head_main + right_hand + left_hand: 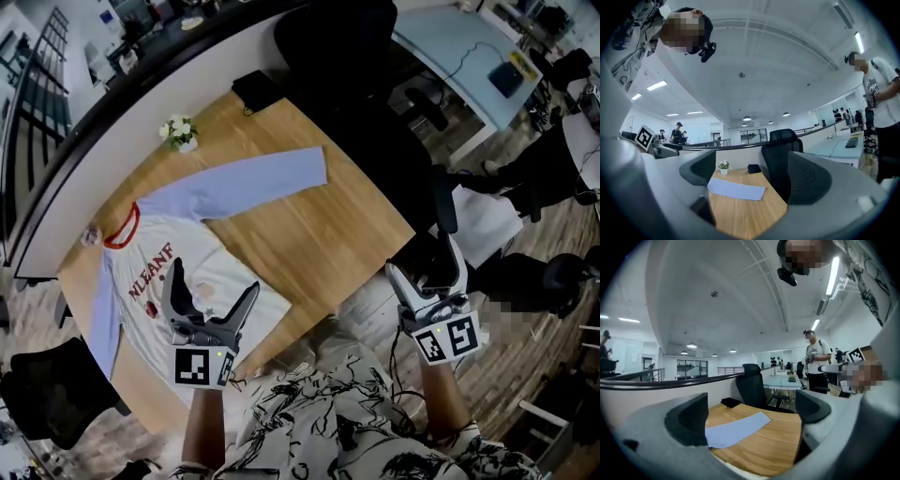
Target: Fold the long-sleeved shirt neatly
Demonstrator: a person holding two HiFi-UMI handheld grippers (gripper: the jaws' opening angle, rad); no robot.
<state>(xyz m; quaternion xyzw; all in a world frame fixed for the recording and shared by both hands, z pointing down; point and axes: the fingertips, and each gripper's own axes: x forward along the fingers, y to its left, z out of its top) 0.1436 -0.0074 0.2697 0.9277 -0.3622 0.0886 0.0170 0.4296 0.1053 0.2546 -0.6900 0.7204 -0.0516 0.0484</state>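
Note:
A long-sleeved shirt (178, 267) lies spread flat on the wooden table (319, 234). Its body is white with red lettering and a red collar; the sleeves are light blue. One sleeve (253, 183) stretches toward the table's far side, and shows as a blue strip in the left gripper view (736, 428) and the right gripper view (736, 189). My left gripper (211, 300) hangs open just above the shirt's near hem, holding nothing. My right gripper (427, 272) is open too, held off the table's right edge over the floor, empty.
A small pot of white flowers (180, 131) and a black pouch (255, 89) stand at the table's far side. A black office chair (356, 56) is beside the far corner. Another black chair (47, 394) is at the left. People stand in the background.

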